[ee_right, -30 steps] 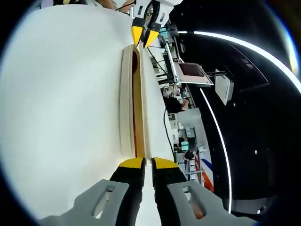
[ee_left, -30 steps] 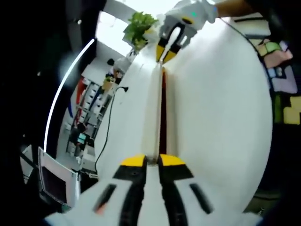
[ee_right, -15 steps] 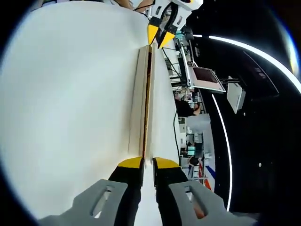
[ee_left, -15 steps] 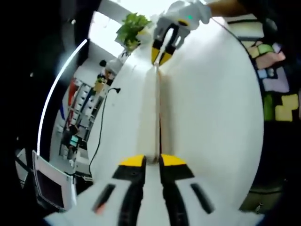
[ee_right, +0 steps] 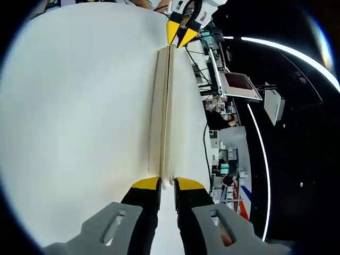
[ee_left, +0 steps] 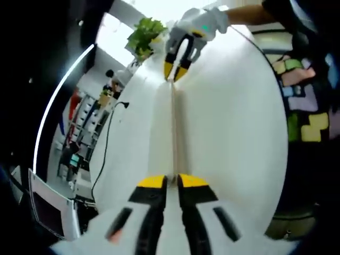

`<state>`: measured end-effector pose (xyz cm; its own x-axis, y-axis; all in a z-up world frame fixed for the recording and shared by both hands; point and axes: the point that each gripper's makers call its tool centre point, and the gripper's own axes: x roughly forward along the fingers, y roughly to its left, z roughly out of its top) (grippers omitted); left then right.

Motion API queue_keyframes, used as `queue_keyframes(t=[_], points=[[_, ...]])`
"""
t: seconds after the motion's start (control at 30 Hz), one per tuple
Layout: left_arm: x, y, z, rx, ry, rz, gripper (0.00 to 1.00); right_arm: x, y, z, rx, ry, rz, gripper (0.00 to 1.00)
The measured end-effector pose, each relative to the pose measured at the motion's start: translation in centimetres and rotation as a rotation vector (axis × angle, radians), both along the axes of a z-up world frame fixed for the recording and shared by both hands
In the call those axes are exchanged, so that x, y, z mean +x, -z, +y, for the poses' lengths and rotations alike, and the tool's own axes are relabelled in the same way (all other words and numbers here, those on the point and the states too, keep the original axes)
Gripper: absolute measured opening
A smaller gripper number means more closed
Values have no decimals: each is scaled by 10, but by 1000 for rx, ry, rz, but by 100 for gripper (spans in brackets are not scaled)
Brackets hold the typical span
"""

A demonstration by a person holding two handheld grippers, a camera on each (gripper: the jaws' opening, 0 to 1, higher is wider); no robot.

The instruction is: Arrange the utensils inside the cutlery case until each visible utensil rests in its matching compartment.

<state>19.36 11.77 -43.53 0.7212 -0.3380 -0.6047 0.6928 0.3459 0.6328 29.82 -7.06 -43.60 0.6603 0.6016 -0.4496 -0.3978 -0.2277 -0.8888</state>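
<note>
- Pale wood is what you have between your tools: the cutlery case (ee_left: 172, 135) lies on the white table (ee_left: 234, 133), seen almost edge-on as a long thin strip with its two halves nearly together.
- Your left gripper (ee_left: 172, 182) has its yellow-tipped jaws drawn close on the near end of the case, the wood sitting in the narrow gap between them.
- From the left gripper view the case runs straight away from those jaws, its long axis pointing at your right gripper (ee_left: 173, 70), which pinches the far end under your gloved hand (ee_left: 204, 24).
- In the right gripper view the same holds in mirror: the case (ee_right: 165, 106) starts between the right gripper (ee_right: 167, 184) jaws, closed on its end, and stretches up across the table (ee_right: 79, 117) to the left gripper (ee_right: 178, 36).
- You cannot see any utensils; the inside is hidden.
</note>
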Motion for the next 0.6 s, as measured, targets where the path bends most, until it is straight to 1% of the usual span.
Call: queue_keyframes(t=[0.1, 0.3, 0.5, 0.57, 0.6], points=[[0, 0, 1, -8, -3, 2, 8, 0, 0, -1, 38, 12, 41, 10], [-2, 0, 0, -26, -2, 17, 7, 0, 2, -2, 82, 21, 72, 10], [-4, 0, -2, -41, 19, 24, 8, 1, 2, -5, 117, 36, 109, 10], [-5, -3, -3, -63, 30, 22, 8, 0, 2, -5, 123, 42, 119, 11], [-5, -5, -3, -80, 31, 25, 8, -1, 3, -6, 132, 53, 136, 11]])
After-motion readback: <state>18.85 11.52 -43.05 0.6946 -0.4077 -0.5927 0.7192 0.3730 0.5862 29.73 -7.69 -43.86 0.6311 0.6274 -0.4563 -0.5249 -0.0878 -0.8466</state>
